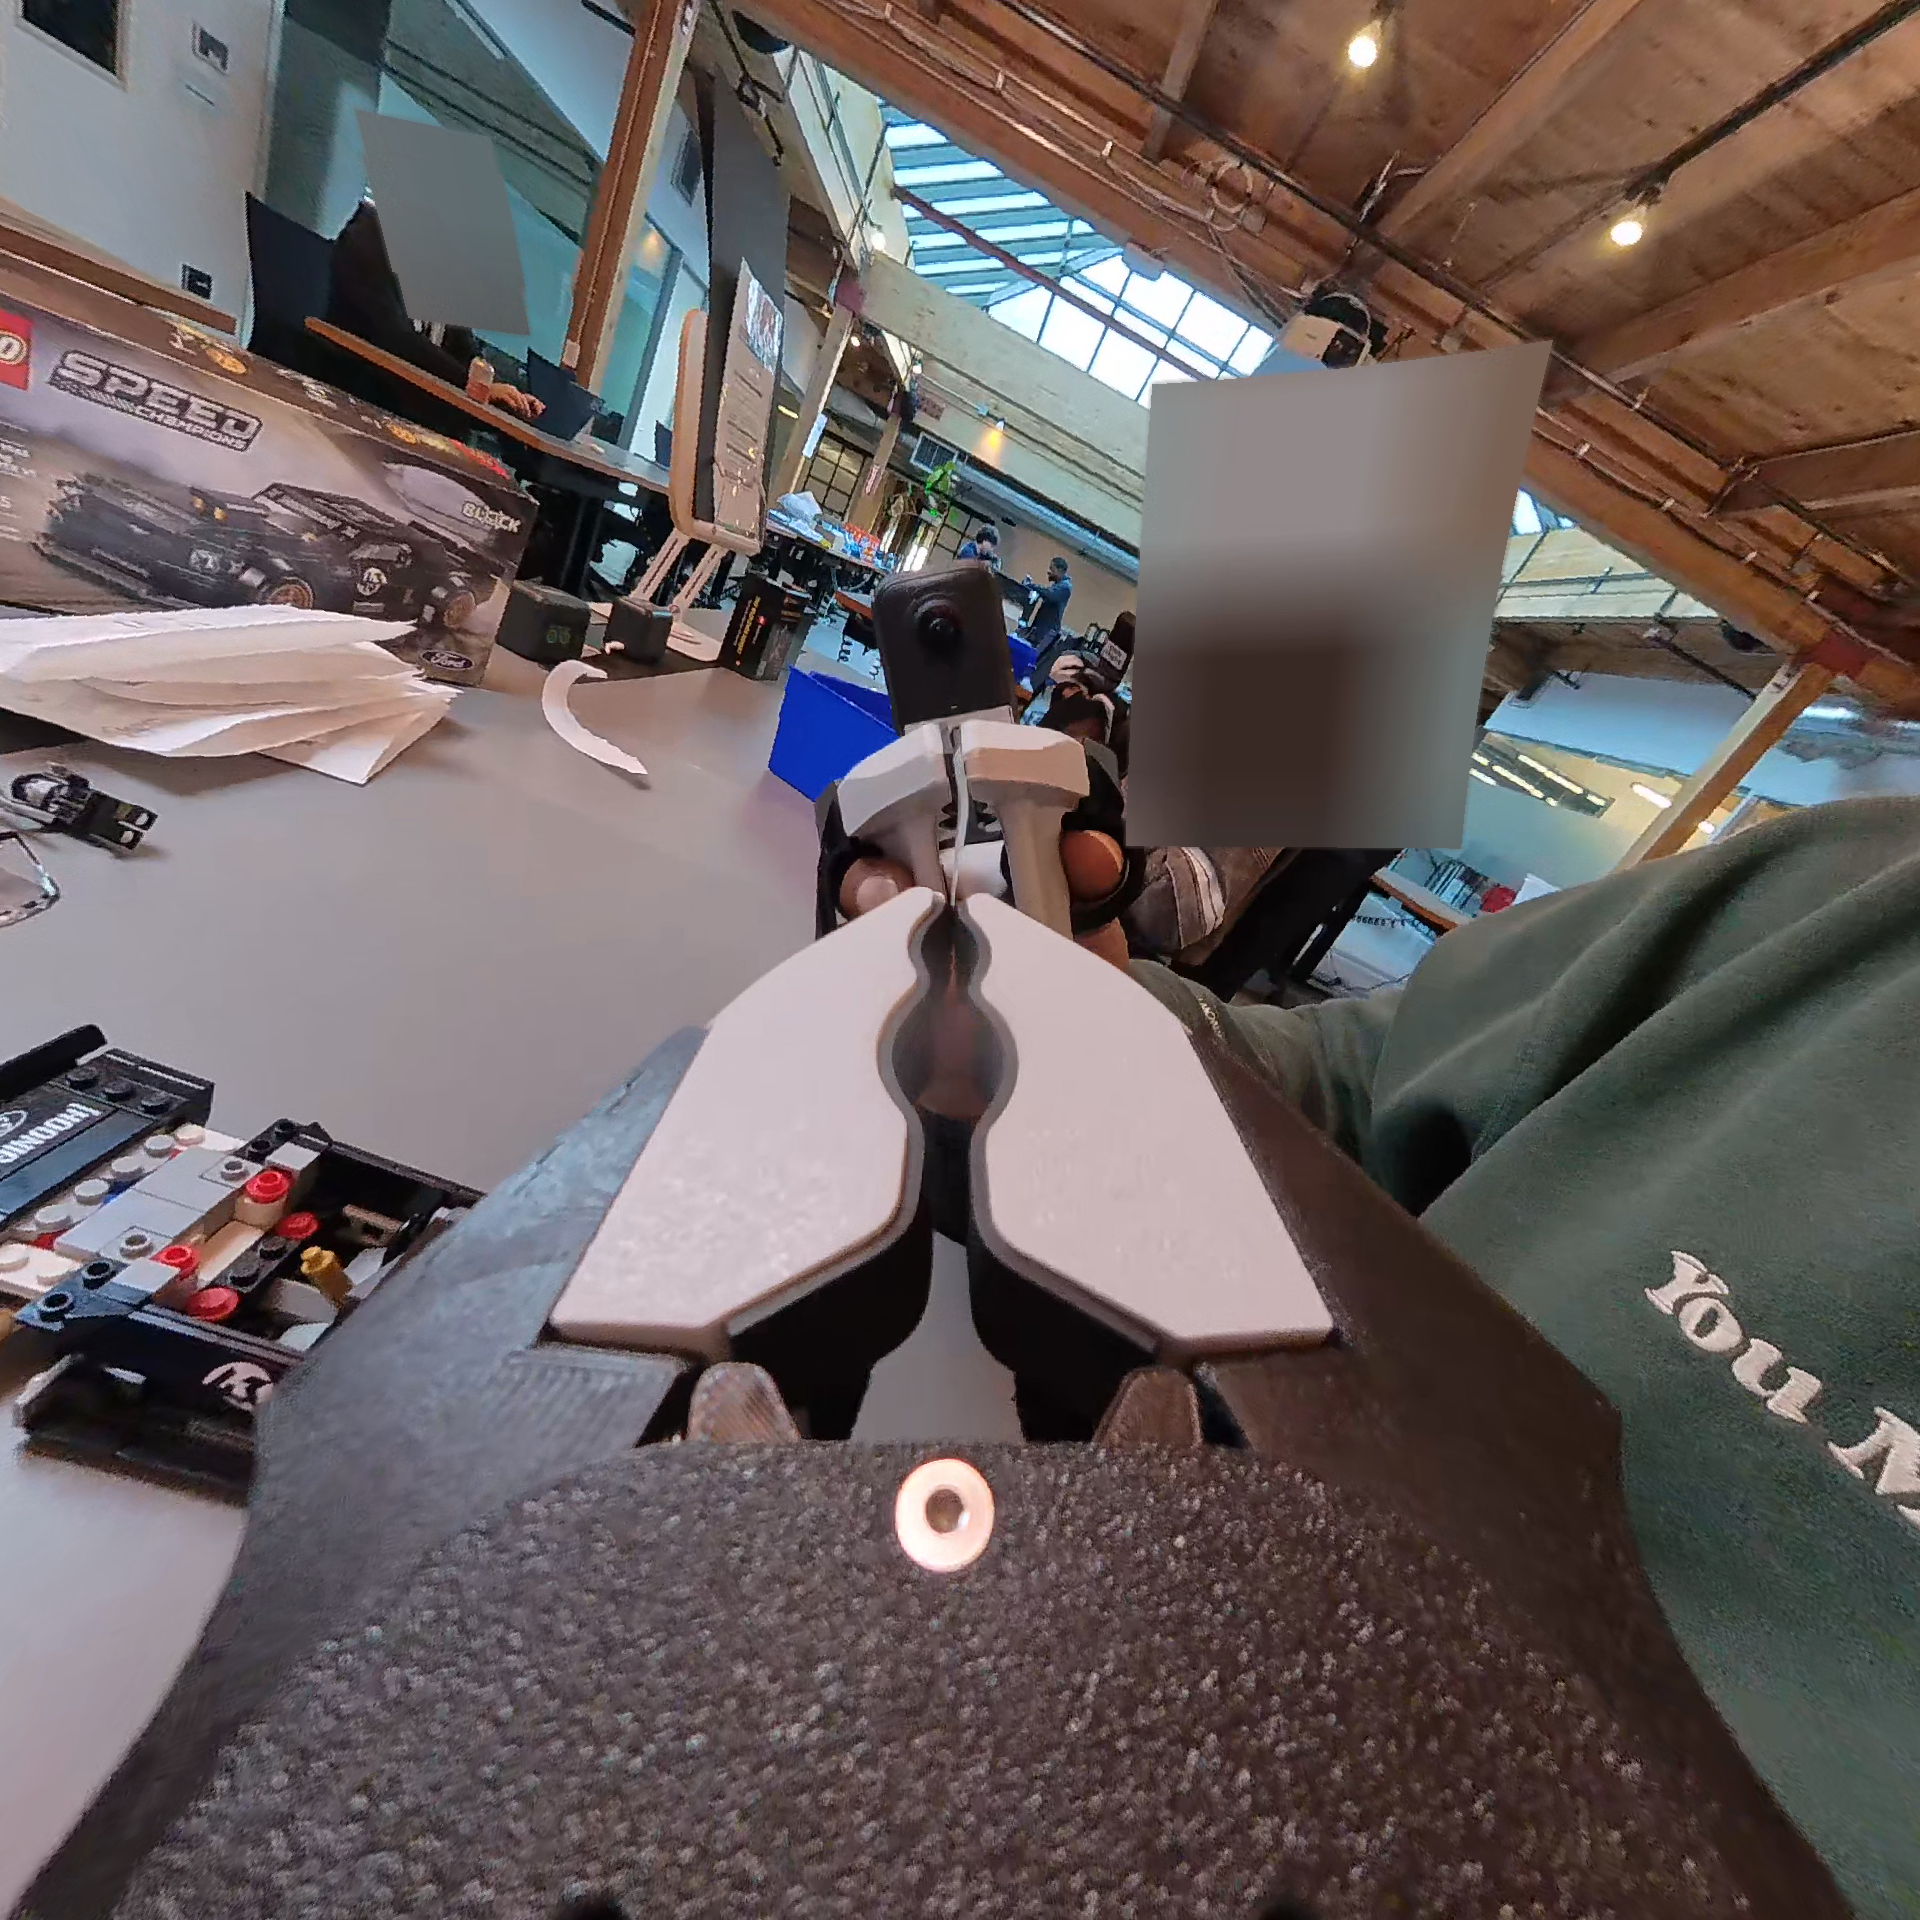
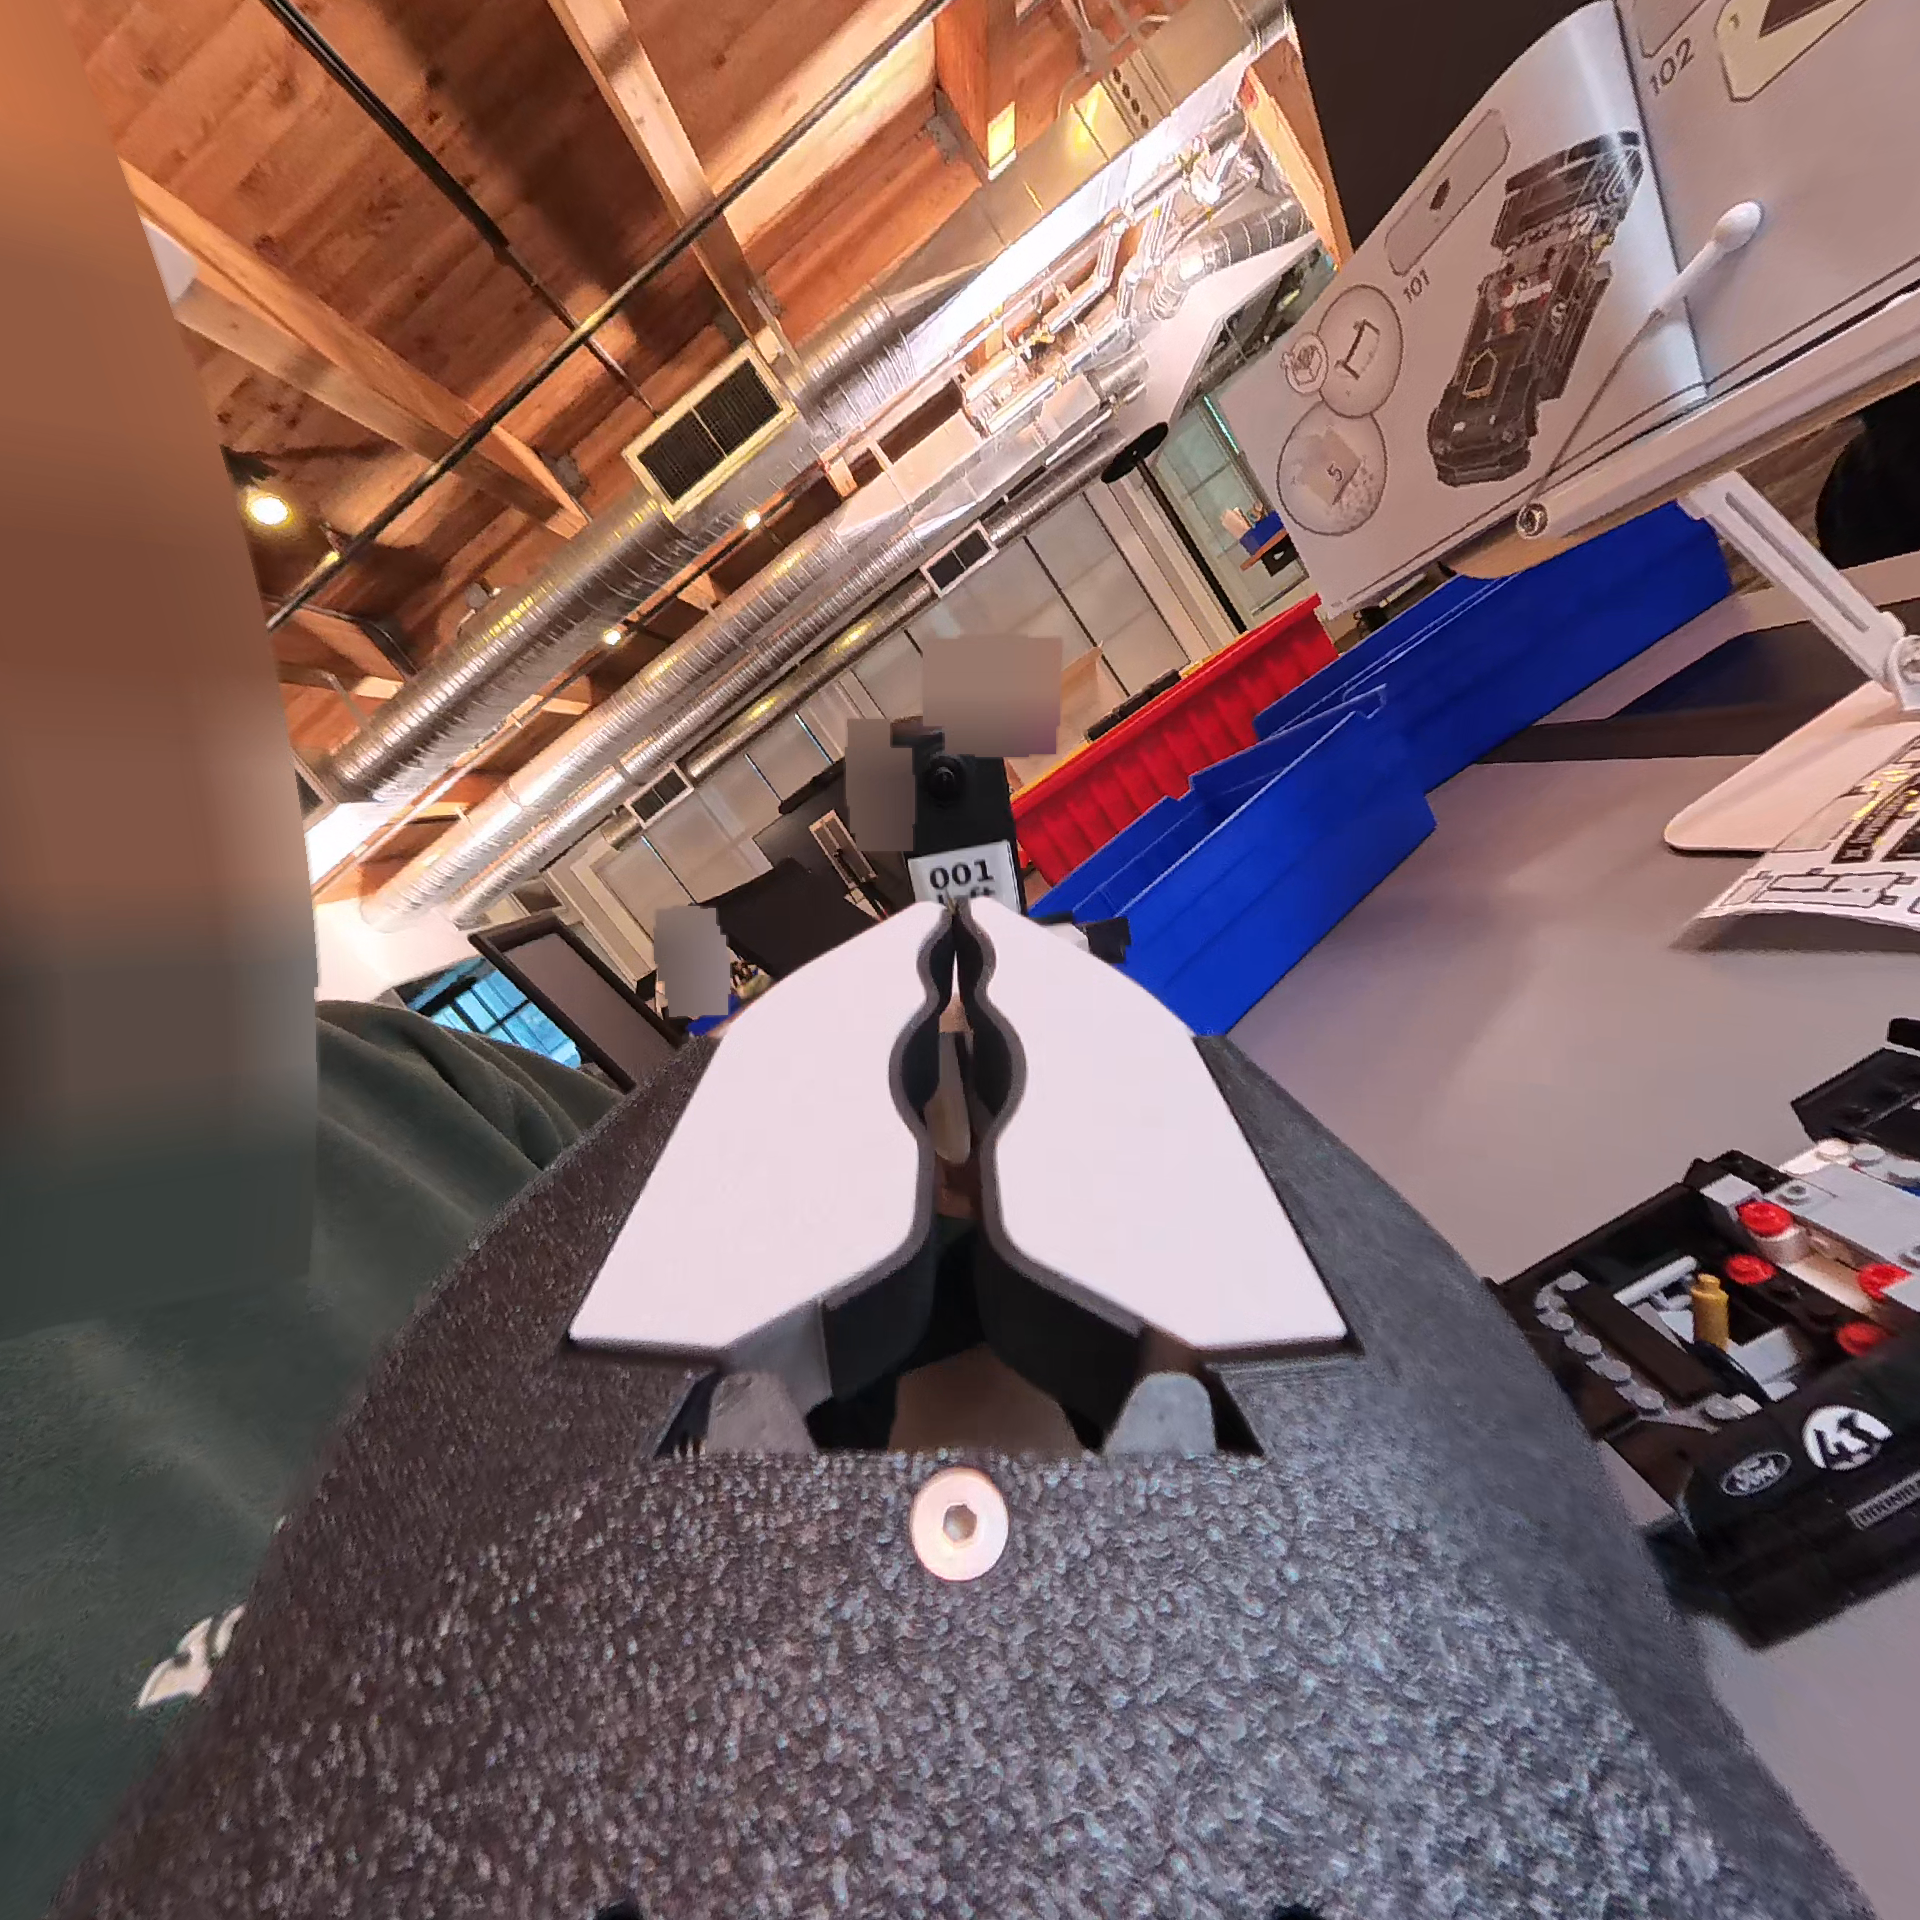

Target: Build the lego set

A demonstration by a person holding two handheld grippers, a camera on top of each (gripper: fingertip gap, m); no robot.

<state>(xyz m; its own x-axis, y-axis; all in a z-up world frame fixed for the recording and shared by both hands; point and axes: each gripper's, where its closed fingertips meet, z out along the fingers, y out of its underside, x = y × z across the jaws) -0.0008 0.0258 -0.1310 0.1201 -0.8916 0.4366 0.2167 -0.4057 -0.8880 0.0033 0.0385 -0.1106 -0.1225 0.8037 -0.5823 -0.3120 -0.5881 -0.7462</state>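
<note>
My two grippers face each other, tip to tip, above the grey table. In the left wrist view my left gripper is shut on the near end of a thin white strip. The strip runs edge-on to the right gripper, whose grey fingers are shut on its far end. In the right wrist view my right gripper is shut, with the strip's edge showing between its fingers. The half-built black lego car lies on the table, low left in the left wrist view and low right in the right wrist view.
The set's box, white paper bags, a curved white scrap and a small black sub-assembly lie at the left. Blue bins, a red bin, the instruction booklet on a stand and a sticker sheet are at the back.
</note>
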